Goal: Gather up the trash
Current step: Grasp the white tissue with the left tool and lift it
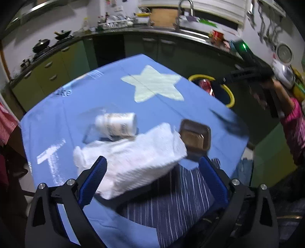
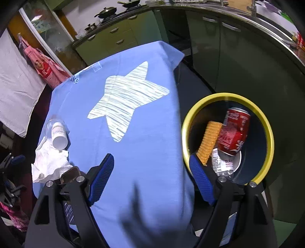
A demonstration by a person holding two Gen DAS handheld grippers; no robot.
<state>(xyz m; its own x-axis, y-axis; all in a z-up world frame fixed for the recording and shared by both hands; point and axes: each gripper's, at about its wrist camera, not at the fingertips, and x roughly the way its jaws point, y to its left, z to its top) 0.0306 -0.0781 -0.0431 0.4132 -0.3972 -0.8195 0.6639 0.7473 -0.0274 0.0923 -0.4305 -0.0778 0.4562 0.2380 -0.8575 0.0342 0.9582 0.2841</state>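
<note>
A blue cloth with a pale star [image 1: 152, 84] covers the table. On it lie a crumpled white paper towel [image 1: 133, 158], a white bottle on its side [image 1: 116, 124] and a small brown tray [image 1: 195, 137]. My left gripper [image 1: 152, 171] is open, its fingers either side of the towel. My right gripper [image 2: 150, 171] is open and empty above the table's right edge, beside a yellow-rimmed bin [image 2: 266, 122]. The bin holds a red can [image 2: 234, 131], an orange ridged piece [image 2: 209, 141] and a clear bottle [image 2: 221, 164]. The towel [image 2: 49, 162], white bottle [image 2: 59, 135] and tray [image 2: 70, 175] also show in the right wrist view.
Green kitchen cabinets [image 1: 57, 68] and a dark counter with pans [image 2: 106, 11] curve behind the table. A dark striped cloth [image 1: 171, 206] lies at the near table edge. A pink bag [image 2: 45, 68] hangs at the left. The bin [image 1: 228, 95] stands on the floor right of the table.
</note>
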